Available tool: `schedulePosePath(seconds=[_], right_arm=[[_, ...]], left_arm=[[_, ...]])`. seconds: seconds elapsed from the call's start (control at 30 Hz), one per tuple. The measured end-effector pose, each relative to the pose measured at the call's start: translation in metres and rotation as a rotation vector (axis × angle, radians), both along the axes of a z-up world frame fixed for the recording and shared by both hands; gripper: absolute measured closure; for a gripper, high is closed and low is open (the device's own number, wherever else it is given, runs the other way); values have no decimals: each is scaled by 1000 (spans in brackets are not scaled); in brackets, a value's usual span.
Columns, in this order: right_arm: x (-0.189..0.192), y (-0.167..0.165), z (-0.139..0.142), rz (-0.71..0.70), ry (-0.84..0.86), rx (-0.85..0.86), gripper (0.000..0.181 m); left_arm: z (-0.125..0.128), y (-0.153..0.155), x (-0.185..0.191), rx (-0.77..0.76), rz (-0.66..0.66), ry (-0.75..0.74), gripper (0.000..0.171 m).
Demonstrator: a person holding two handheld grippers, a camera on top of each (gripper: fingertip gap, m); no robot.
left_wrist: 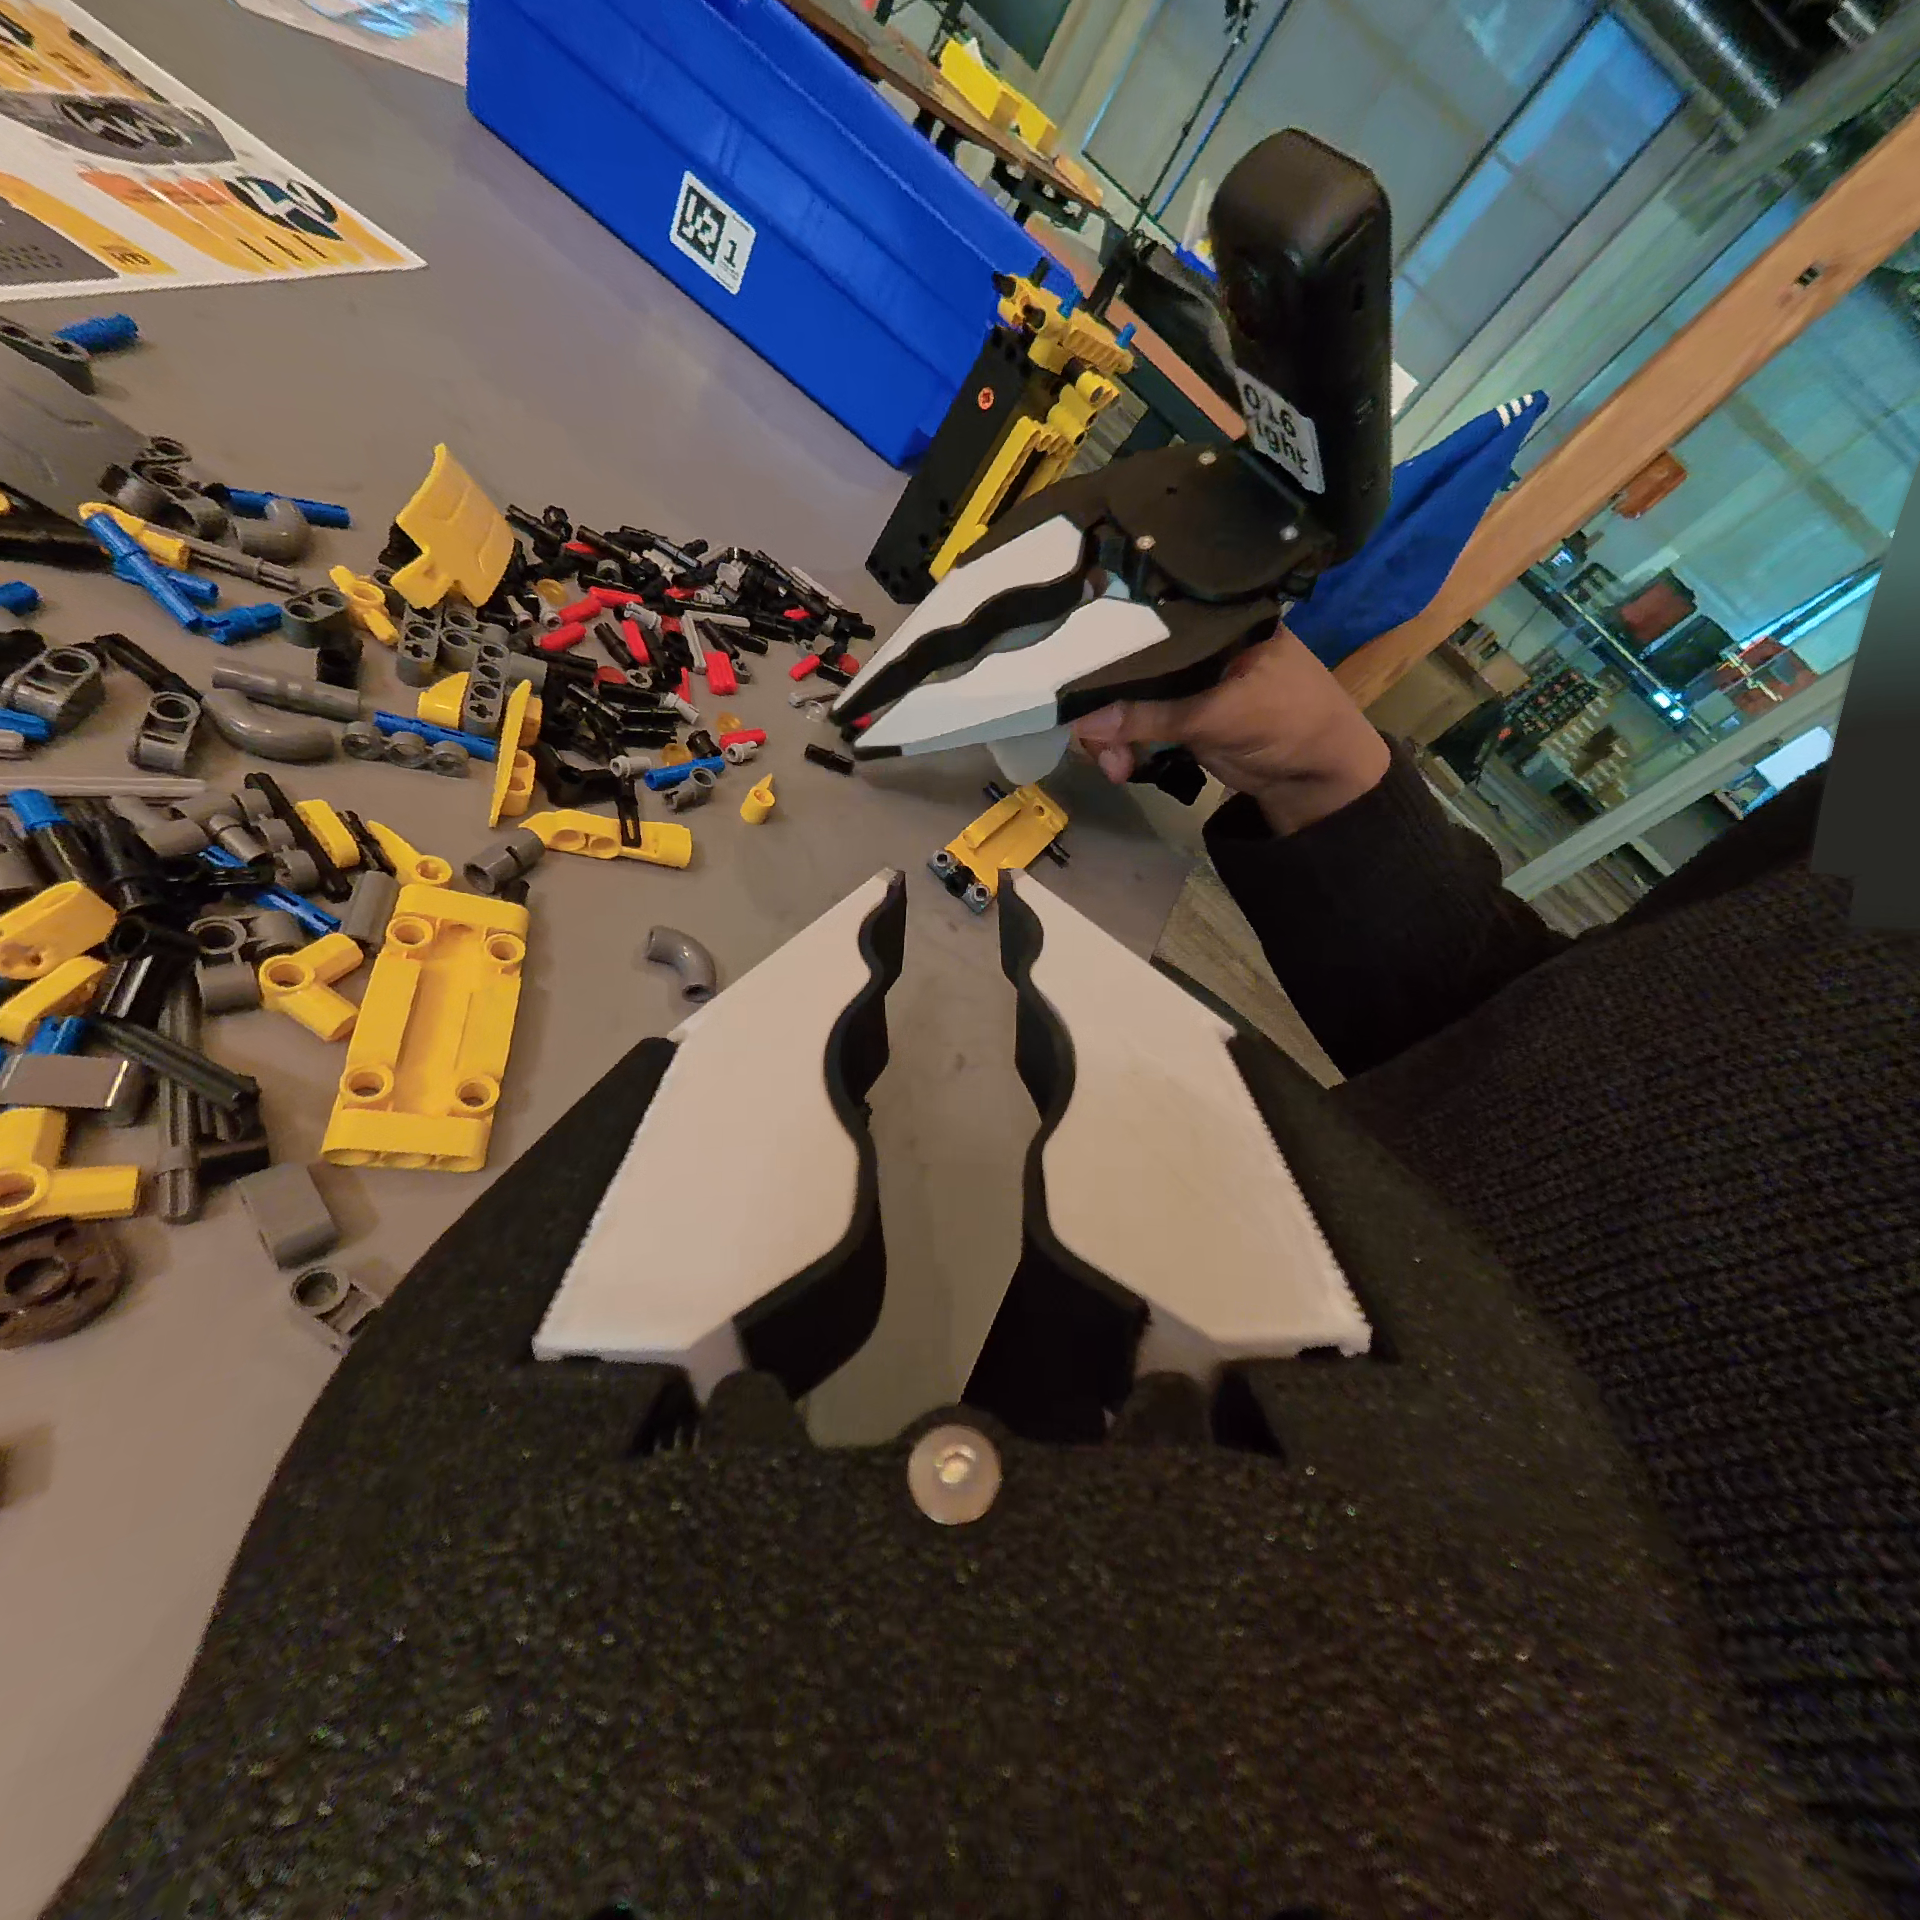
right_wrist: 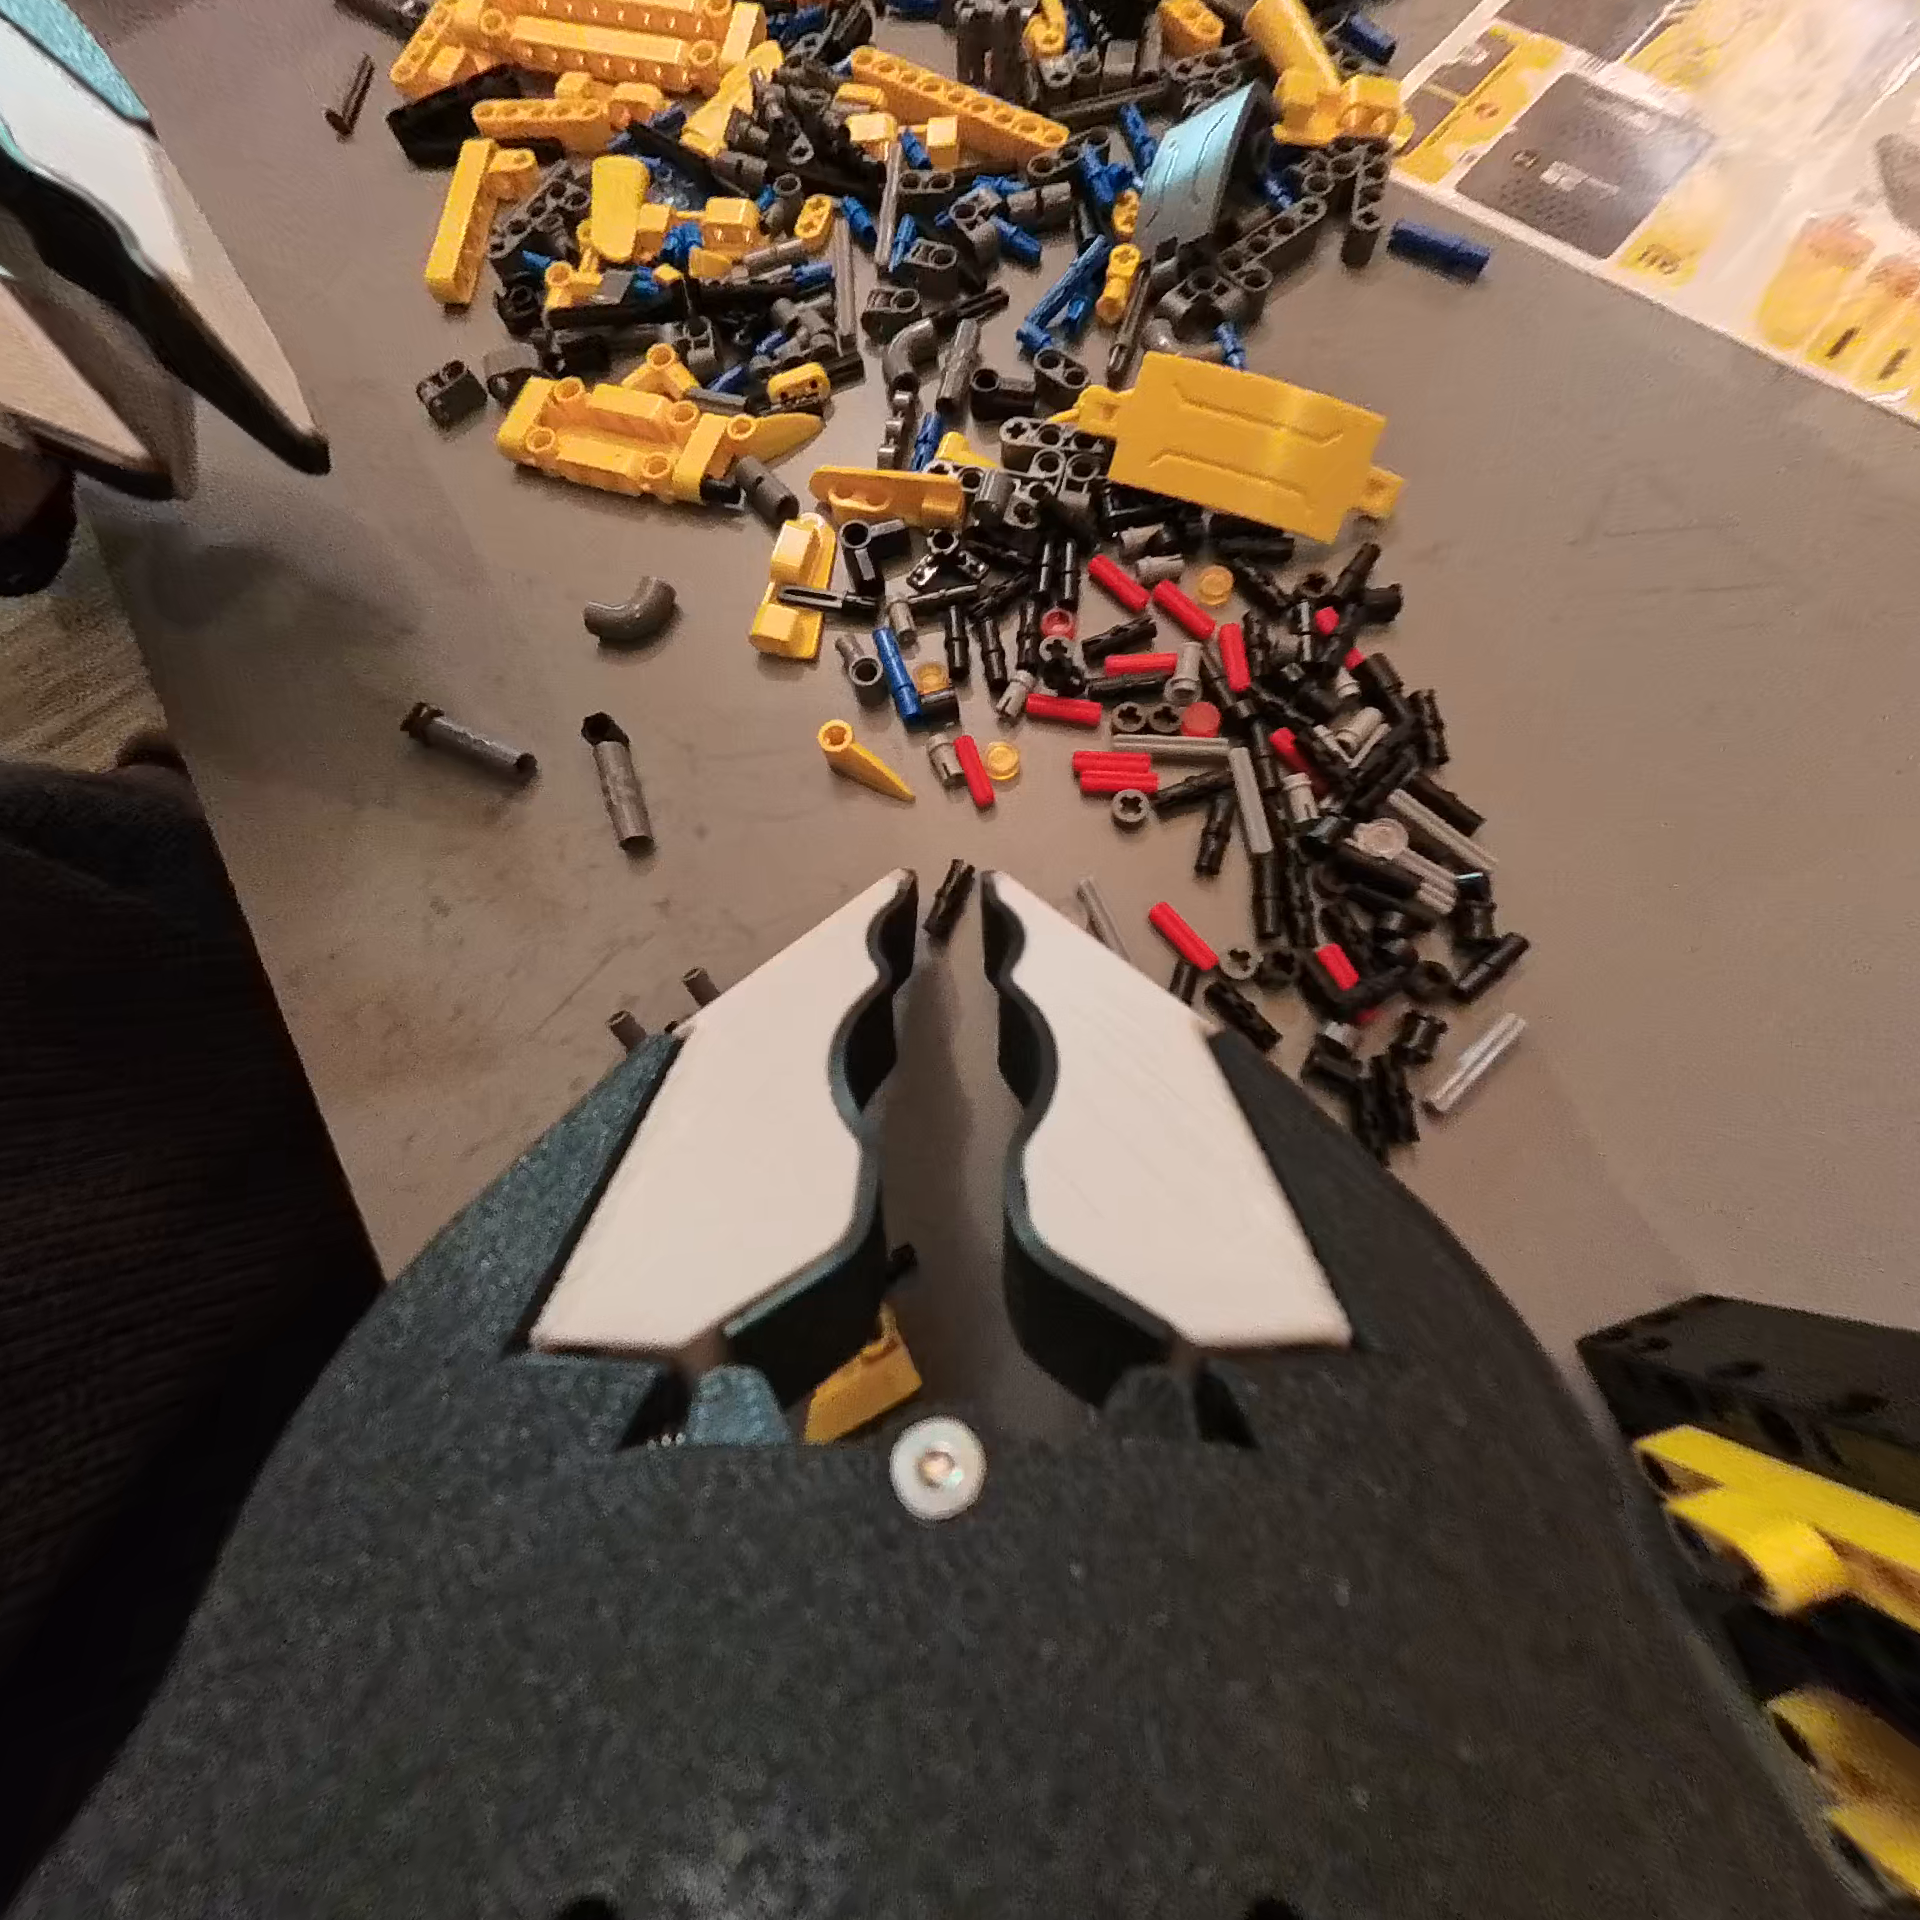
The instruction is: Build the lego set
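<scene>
My left gripper (left_wrist: 951, 883) hovers low over the grey table (left_wrist: 582, 416), jaws a little apart and empty. Just beyond its tips lies a small yellow piece with grey pins (left_wrist: 1003, 840). My right gripper (right_wrist: 948, 881) is low over the table with its tips narrowly apart on either side of a short black pin (right_wrist: 948, 899), which lies on the table with slim gaps on both sides. In the left wrist view the right gripper (left_wrist: 849, 730) is held by a hand at the edge of a heap of small black, red and grey pins (right_wrist: 1278, 748).
Loose yellow, blue, grey and black building parts (left_wrist: 312, 810) spread leftwards. A black and yellow build (left_wrist: 997, 457) stands by a blue bin (left_wrist: 748, 177). An instruction sheet (right_wrist: 1662, 156) lies beyond. A grey elbow (right_wrist: 629, 613) lies alone. The table edge (left_wrist: 1184, 914) is at the right. Between my left fingertips and the grey elbow (right_wrist: 629, 613) there is roughly 6 cm. Seen from the left wrist view (left_wrist: 697, 953) as well.
</scene>
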State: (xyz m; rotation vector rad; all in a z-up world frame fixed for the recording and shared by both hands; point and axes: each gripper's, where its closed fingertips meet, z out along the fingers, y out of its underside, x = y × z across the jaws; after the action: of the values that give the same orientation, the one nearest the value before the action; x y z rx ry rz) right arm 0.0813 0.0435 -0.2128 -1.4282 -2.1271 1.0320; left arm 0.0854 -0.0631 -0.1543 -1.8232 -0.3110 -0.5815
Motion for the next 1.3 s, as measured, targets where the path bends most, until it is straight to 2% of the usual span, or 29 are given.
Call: schedulePosePath(seconds=[0.43,0.6,0.77,0.9,1.07,1.3], right_arm=[[13,0,37,-97,177,-31,169],[20,-10,44,-103,205,-31,169],[28,-19,45,-117,213,-37,169],[32,-47,50,-55,238,-105,169],[22,-68,30,2,158,3,167],[1,-70,0,53,45,220,166]], left_arm=[[8,-16,-2,23,37,45,154],[8,-25,-5,13,56,74,155],[-2,-31,-12,-31,59,105,154],[-13,-28,-14,-73,33,124,154],[-19,-17,-7,-98,-22,150,154],[-17,-12,-5,-92,-47,203,154]])
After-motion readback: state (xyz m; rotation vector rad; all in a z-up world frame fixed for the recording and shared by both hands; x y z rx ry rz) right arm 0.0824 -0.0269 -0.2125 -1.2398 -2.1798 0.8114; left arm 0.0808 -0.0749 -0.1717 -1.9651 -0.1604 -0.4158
